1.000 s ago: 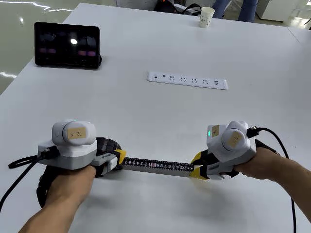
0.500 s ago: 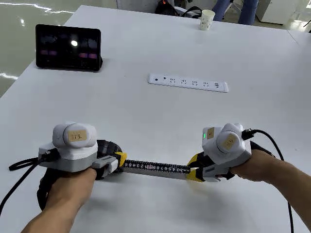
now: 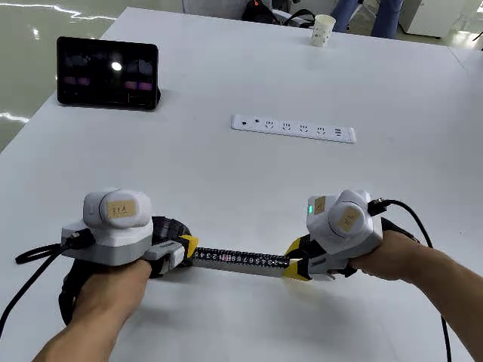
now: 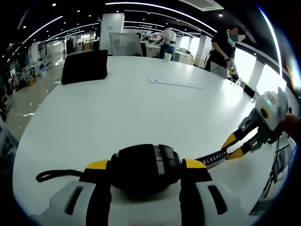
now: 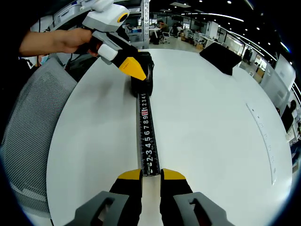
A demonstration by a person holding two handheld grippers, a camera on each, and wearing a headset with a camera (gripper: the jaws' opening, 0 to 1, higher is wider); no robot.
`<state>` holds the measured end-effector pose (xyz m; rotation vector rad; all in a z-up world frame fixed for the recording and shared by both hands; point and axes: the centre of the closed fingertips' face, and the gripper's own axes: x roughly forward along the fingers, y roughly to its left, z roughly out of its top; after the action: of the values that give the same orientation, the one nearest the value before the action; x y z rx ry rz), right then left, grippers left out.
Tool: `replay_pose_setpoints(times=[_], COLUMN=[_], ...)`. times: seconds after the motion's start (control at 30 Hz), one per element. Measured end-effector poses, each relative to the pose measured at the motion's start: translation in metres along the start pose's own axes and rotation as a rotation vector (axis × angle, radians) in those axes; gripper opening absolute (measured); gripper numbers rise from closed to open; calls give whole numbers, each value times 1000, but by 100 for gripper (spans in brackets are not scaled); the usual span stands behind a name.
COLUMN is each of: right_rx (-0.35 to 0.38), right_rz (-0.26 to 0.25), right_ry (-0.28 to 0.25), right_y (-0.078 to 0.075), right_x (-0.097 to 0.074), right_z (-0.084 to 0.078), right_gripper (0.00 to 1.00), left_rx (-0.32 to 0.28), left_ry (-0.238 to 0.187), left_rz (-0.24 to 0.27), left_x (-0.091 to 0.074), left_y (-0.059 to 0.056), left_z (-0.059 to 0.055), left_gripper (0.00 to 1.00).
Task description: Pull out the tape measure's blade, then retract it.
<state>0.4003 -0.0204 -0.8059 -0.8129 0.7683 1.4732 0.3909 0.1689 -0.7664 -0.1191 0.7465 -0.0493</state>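
Observation:
The black tape measure case [image 4: 146, 165] lies on the white table, and my left gripper [image 4: 146, 170] is shut on it, one yellow-tipped jaw on each side. In the head view that case [image 3: 169, 228] sits at the lower left with the left gripper [image 3: 178, 250] on it. The black numbered blade [image 3: 240, 259] runs right, low over the table, to my right gripper [image 3: 293, 266]. In the right gripper view the blade [image 5: 146, 136] leads from the case [image 5: 142, 71] to the right gripper [image 5: 150, 175], which is shut on the blade's end.
A dark tablet [image 3: 107, 72] stands at the far left. A white power strip [image 3: 293, 127] lies mid-table, and a paper cup [image 3: 323, 29] stands at the far edge. Cables trail from both grippers. A grey mesh chair [image 5: 28, 141] stands beside the table.
My right gripper has moved left toward the case, and the exposed length of blade is a little shorter. The left gripper and the case have stayed put.

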Motion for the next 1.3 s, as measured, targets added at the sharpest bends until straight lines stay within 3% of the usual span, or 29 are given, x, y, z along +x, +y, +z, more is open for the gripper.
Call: replay_pose_setpoints(times=[1.3], right_rx=[-18], right_rz=[17], right_ry=[-44], right_y=[3], right_x=[19], right_z=[36], right_gripper=[11], left_rx=[-18], left_ry=[8], left_rz=[-20], left_x=[-4], left_y=[-1], left_z=[1], left_gripper=[53])
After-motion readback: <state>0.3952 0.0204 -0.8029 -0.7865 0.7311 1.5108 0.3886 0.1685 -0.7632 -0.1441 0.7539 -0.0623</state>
